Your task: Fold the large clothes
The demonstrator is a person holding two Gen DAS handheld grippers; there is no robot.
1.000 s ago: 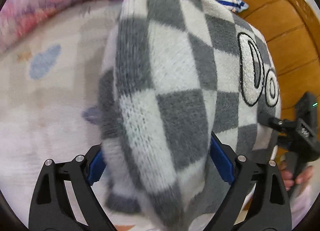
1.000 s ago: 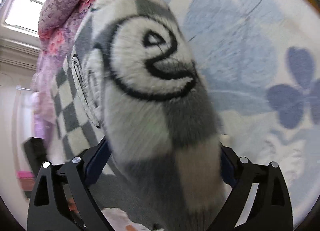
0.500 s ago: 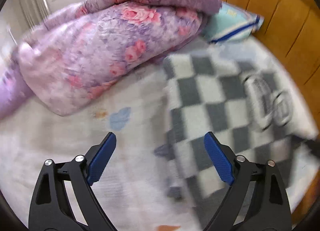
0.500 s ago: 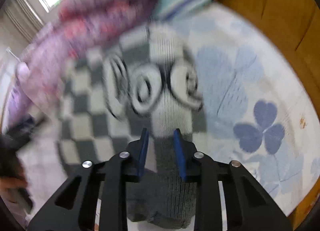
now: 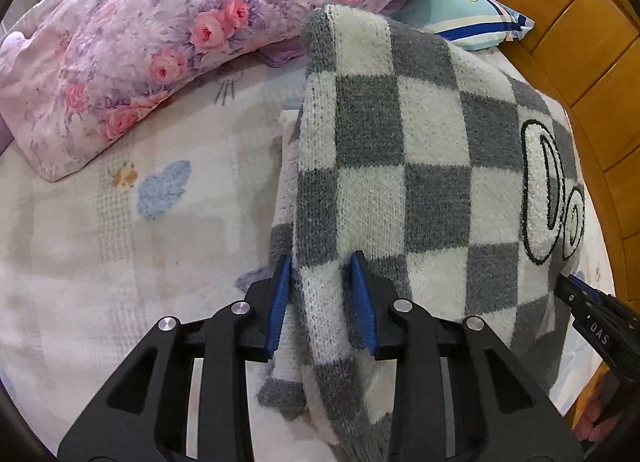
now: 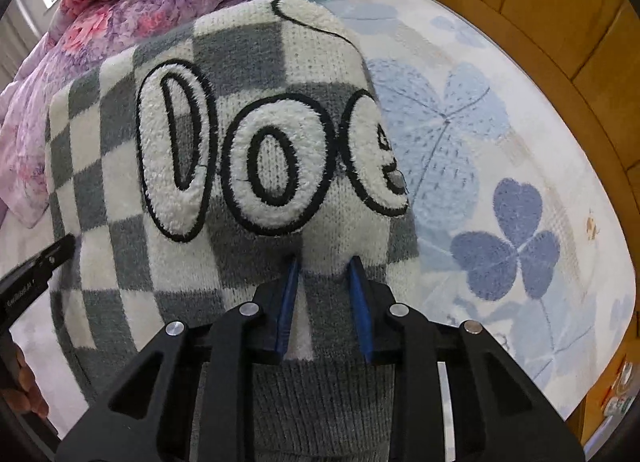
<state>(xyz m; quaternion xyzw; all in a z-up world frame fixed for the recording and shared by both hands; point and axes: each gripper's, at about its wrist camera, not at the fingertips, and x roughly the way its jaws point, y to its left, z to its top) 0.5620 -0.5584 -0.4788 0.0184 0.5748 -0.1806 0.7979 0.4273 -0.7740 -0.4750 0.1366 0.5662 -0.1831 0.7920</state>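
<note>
Pale bedding printed with blue clover leaves (image 6: 508, 246) is spreading beneath us, with a wooden headboard (image 5: 576, 34) curving along the far edge, a pink-and-purple floral quilt (image 5: 160, 30) bunched up beyond, and a turquoise striped pillow (image 5: 472, 18) tucked beside it. We are holding the grey-and-white checkered sweater (image 5: 400, 166) draped over the bed between the two tools. Our left gripper (image 5: 322, 294) is pinching a fold along the garment's side edge, blue pads (image 5: 280, 298) pressing into the knit. Our right gripper (image 6: 326, 298) is clamping the fabric just below the fuzzy outlined lettering (image 6: 260, 154), near the ribbed grey hem (image 6: 320, 402).
</note>
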